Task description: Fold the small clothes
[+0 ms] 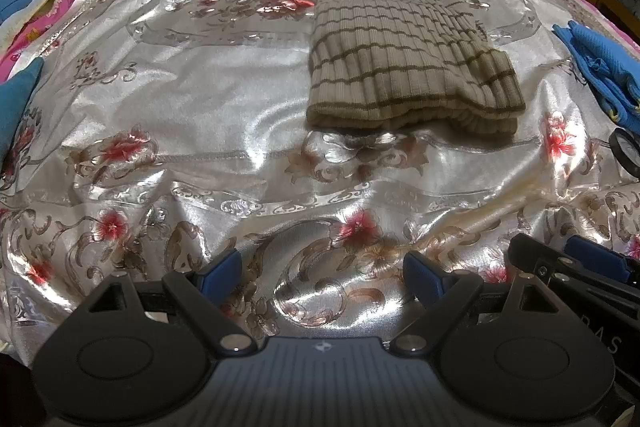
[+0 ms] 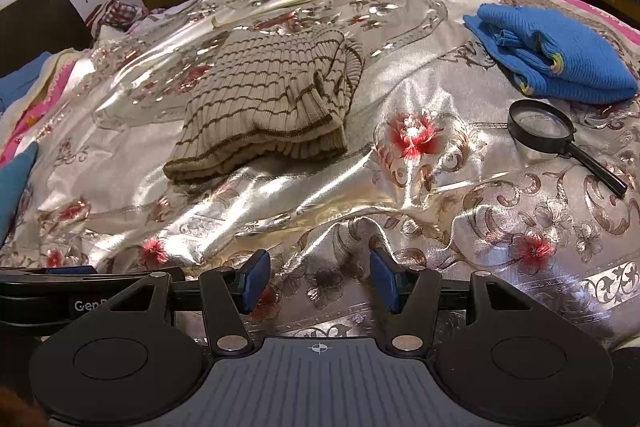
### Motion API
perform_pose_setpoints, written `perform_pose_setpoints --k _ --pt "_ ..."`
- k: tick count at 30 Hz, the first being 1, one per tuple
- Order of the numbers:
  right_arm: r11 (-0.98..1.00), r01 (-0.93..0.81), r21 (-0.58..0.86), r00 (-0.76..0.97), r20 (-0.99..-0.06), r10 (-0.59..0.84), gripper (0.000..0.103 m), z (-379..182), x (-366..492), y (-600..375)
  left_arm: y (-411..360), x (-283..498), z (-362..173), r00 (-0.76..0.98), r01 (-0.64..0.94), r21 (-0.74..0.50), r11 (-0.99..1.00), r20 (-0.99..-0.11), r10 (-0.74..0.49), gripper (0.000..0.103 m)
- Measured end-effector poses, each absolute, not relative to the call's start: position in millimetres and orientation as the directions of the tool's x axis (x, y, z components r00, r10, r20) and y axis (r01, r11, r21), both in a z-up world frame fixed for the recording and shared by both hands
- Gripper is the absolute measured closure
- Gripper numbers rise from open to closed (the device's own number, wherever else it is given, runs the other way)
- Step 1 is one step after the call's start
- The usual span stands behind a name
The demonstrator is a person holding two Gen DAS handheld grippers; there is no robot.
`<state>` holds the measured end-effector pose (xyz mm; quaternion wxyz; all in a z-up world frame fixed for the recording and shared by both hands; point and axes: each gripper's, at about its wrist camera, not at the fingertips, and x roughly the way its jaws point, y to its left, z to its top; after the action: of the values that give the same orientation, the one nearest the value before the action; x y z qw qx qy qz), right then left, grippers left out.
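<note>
Both claws are idling over the satin bedspread (image 1: 200,99), gripping nothing: left gripper (image 1: 322,277) is standing wide open, right gripper (image 2: 318,281) about half open. Striped knit garment (image 1: 404,55) is lying folded, upper centre-right in the left view, centre-left in the right view. Blue knit (image 2: 560,47) is sitting upper right, magnifying glass (image 2: 540,125) just below it. Ribbed knit is looking soft, light, floppy, likely sliding on satin; I'd be pinching the thick hem edge.

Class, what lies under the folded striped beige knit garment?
The striped knit garment rests on the shiny floral bedcover, which shows all around it. Anything directly beneath or between its folded layers is covered from view.
</note>
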<state>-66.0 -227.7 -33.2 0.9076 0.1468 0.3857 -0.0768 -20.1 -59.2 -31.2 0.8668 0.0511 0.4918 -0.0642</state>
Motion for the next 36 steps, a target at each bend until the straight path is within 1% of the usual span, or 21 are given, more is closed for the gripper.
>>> perform_pose_setpoints --k 20,36 --pt "0.947 0.251 0.201 0.691 -0.723 -0.030 0.048 -34.1 -65.6 -227.5 -61.5 -20.9 -29.8 0.530 0.170 0.050 0.984 -0.846 -0.049 0.011" --pt "0.946 0.250 0.204 0.695 -0.719 -0.029 0.046 -31.9 -65.9 -228.9 -63.8 -25.5 -23.6 0.575 0.176 0.083 0.981 -0.818 -0.034 0.011"
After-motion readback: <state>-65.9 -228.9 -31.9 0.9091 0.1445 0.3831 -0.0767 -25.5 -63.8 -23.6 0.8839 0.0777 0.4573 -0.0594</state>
